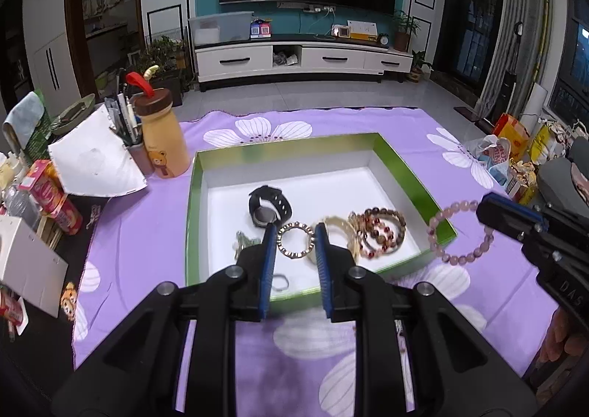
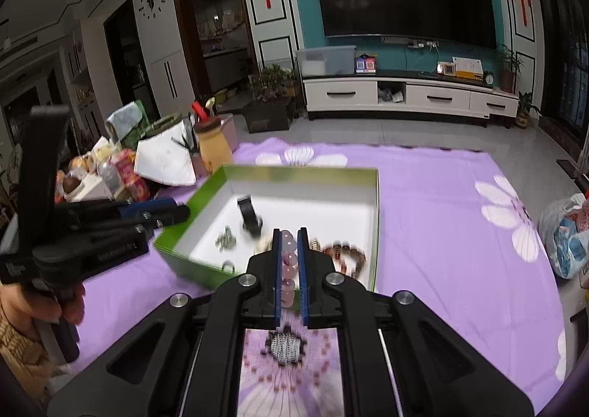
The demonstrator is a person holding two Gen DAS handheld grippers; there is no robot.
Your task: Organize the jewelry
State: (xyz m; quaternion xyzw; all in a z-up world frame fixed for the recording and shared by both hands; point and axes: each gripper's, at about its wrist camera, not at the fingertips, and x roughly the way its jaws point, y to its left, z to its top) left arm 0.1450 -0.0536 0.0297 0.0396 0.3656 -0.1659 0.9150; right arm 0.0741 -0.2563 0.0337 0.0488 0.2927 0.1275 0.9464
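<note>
Item: pink bead bracelet (image 1: pixel 460 231), pinched in your right gripper (image 2: pixel 288 262), hanging beside the green box (image 1: pixel 395 155) (rim close). Clear the rim, then release inside. Left gripper (image 1: pixel 293 240): narrow, empty.

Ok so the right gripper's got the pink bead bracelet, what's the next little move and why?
Probably carry the pink bead bracelet over the green box and lower it: it hangs from the right gripper just outside the box's edge, while the other bracelets already lie inside.
</note>
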